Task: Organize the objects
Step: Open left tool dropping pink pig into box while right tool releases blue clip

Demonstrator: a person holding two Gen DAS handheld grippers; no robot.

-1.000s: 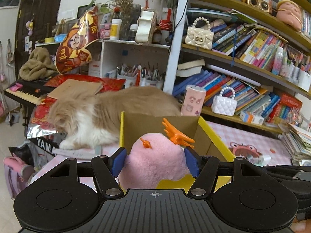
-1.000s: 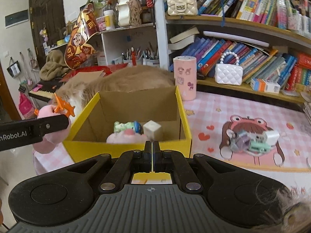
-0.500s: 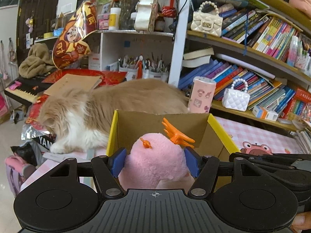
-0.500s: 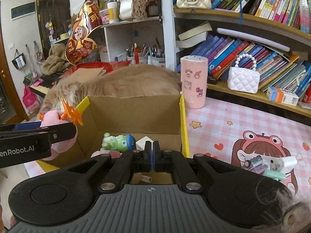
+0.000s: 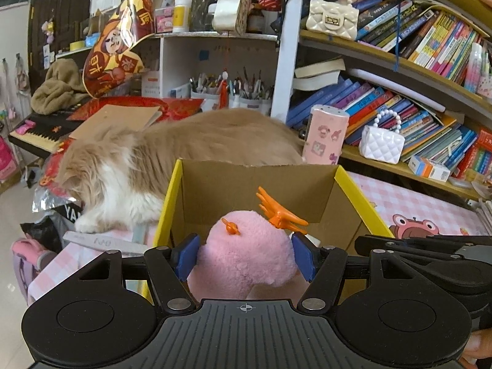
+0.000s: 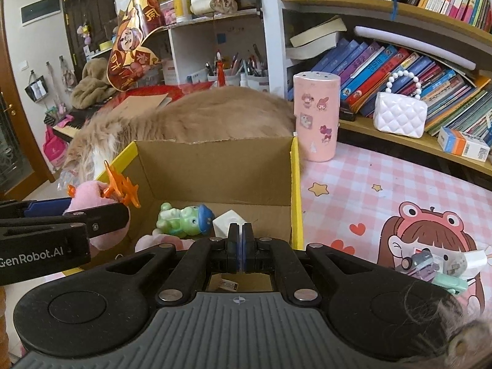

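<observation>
The left claw (image 5: 244,256) grips the pink plush toy (image 5: 246,249) by its sides, blue pads pressed into the fur, holding it over the near-left edge of the cardboard box (image 5: 258,181), presumably to drop it in. The right claw (image 6: 240,240) is closed on nothing (it hovers over the box's near wall). A green figurine (image 6: 181,220) and white cube (image 6: 226,223) lie inside; a cat (image 5: 172,153) sprawls at the box's twelve o'clock.
</observation>
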